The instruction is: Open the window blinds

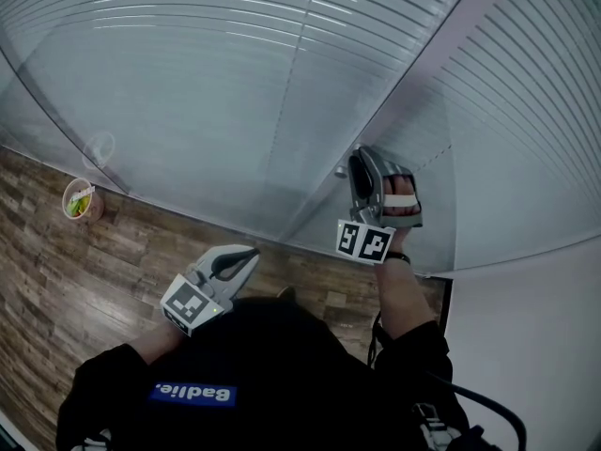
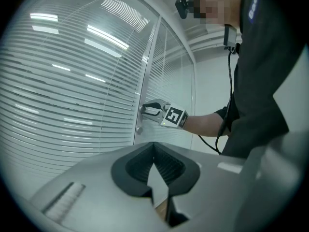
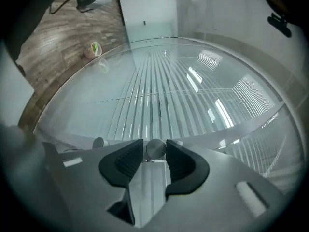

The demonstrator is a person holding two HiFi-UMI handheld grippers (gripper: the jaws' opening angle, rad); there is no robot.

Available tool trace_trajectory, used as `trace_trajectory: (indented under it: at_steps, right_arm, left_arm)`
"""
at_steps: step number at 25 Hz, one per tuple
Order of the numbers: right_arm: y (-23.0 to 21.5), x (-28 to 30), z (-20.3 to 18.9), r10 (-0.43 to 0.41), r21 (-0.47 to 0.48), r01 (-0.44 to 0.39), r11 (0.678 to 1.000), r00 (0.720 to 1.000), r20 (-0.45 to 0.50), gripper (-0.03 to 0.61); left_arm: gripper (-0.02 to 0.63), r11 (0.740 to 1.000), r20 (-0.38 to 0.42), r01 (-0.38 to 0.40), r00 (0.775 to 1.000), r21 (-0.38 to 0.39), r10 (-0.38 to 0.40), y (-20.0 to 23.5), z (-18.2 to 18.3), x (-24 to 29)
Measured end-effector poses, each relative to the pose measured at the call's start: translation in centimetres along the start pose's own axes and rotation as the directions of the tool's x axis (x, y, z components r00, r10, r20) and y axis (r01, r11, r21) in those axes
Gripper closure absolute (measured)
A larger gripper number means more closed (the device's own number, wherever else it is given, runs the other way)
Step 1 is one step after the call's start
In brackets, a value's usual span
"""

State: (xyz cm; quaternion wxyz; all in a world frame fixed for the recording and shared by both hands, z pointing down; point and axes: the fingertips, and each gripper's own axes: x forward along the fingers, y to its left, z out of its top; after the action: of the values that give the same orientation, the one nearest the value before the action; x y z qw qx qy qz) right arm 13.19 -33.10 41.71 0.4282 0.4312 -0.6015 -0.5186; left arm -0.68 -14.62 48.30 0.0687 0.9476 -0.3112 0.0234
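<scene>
Right gripper (image 3: 154, 154) clamped on round knob (image 3: 155, 149) on window frame, pads pressing both its sides. In head view, knob just 1 o'clock of centre. Blinds (image 1: 235, 83) behind glass, spanning 9 to 3 o'clock. Left gripper (image 1: 252, 252) at 7 o'clock of right, jaws together, empty. Cup (image 1: 81, 201) on floor, 9 o'clock.

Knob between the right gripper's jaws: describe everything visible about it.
The knob is a small round cylinder, brushed silver metal by its look, with a flat plain end face toward the camera. It sticks out from the pale frame post between the glazed blind panels. The right gripper has its jaws closed on its two sides. A similar second knob sits apart beside it.
</scene>
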Motion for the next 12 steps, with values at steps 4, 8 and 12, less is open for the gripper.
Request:
trace_trajectory:
  at_steps: [4, 8, 12]
  right_arm:
    - [-0.11, 0.12, 0.13, 0.000, -0.069, 0.000, 0.998, 1.000, -0.005, 0.450]
    - [-0.14, 0.20, -0.04, 0.007, -0.107, -0.008, 0.994, 1.000, -0.013, 0.451]
    - [-0.25, 0.25, -0.27, 0.001, -0.127, -0.003, 0.992, 1.000, -0.015, 0.453]
  left_arm:
    - [0.614, 1.000, 0.001, 0.001, 1.000, -0.002, -0.001, -0.03, -0.03, -0.06]
    - [0.614, 1.000, 0.001, -0.001, 1.000, -0.002, 0.001, -0.02, -0.03, -0.17]
    - [0.614, 1.000, 0.006, -0.006, 1.000, -0.012, 0.006, 0.19, 0.15, -0.15]
